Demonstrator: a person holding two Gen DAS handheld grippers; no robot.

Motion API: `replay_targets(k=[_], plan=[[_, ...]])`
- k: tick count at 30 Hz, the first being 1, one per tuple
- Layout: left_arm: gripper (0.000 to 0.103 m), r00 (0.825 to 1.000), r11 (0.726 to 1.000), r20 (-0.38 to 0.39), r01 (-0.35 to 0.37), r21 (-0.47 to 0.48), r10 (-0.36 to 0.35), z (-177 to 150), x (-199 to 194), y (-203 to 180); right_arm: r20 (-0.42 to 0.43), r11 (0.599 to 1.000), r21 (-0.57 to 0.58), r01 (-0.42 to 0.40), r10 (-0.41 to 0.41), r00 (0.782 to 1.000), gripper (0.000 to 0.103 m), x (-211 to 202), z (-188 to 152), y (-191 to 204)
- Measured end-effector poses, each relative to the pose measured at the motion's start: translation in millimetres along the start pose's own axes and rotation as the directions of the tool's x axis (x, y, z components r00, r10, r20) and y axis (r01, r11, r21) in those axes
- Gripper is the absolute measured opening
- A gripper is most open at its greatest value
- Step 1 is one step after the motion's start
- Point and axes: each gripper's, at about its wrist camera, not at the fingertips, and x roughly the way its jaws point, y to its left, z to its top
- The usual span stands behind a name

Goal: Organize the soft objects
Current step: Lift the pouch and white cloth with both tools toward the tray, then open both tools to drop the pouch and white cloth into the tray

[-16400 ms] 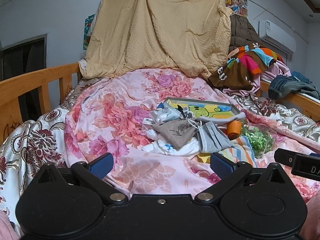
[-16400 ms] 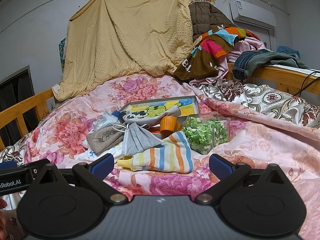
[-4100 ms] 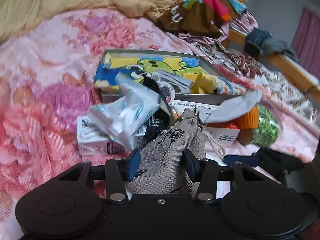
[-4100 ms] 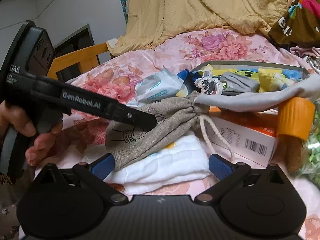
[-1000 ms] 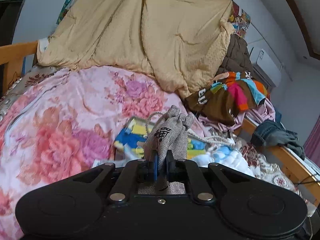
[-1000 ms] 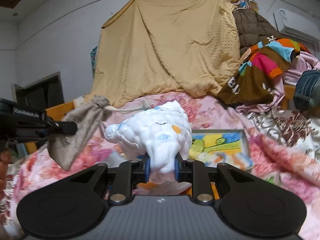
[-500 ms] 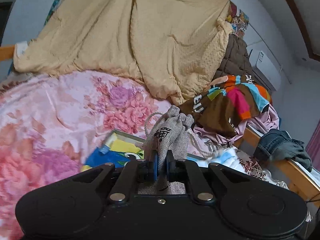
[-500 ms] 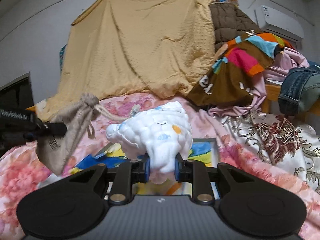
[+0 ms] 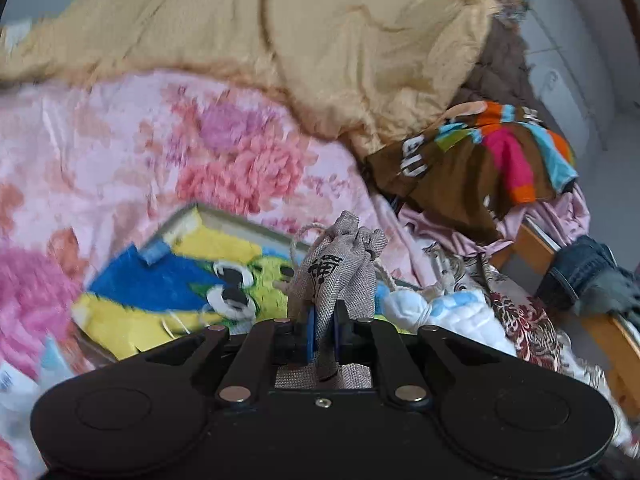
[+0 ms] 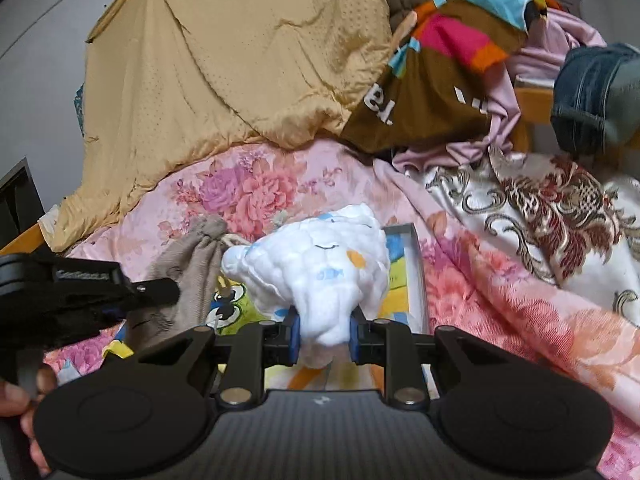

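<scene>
Between the blue pads of the left gripper stands the grey drawstring pouch, pinched near its base, its long axis running upright away from the jaws and its gathered neck uppermost; the cord trails off toward the right gripper's side. Between the pads of the right gripper sits the white quilted cloth, squeezed at its lower end and ballooning forward and upward from the jaws; both tools are thus pressed together on cloth, neither spread. Directly ahead of and below both loads lies the shallow cartoon-printed tray, resting on the pink floral bedspread; in the right wrist view the cloth overlaps the tray's right half and the pouch hangs over its left part, held by the left gripper, which enters from the left. The two loads are just beside one another, the cord seeming to reach the cloth's edge; whether it is caught there cannot be told. Judgement: each load is about equally near the tray, so lowering forward and down would suit either, with the cord a possible snag. The left wrist view is motion-blurred at its edges.
</scene>
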Motion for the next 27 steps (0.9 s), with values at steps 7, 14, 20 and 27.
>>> replay_targets(k=[7, 14, 20, 27], plan=[[0.009, 0.997, 0.998, -0.061, -0.051, -0.036, 0.049, -4.9, 27.9, -8.0, -0.052, 0.999, 0.045, -0.006, 0.009, 0.999, 0.027, 10.5, -3.7, -10.8], [0.012, 0.987, 0.993, -0.111, -0.116, -0.026, 0.112, -9.8, 46.0, -10.7, -0.091, 0.997, 0.076, -0.019, 0.025, 0.996, 0.029, 18.3, -7.3, -15.4], [0.013, 0.980, 0.989, -0.137, -0.146, -0.023, 0.142, -16.8, 51.5, -9.8, -0.103, 0.996, 0.086, -0.019, 0.028, 0.994, 0.037, 19.3, -6.7, -15.6], [0.023, 0.979, 0.989, -0.144, -0.145, -0.008, 0.142, -17.0, 49.9, -9.9, -0.106, 0.999, 0.050, 0.015, -0.010, 0.994, 0.052, 18.5, -6.2, -12.3]])
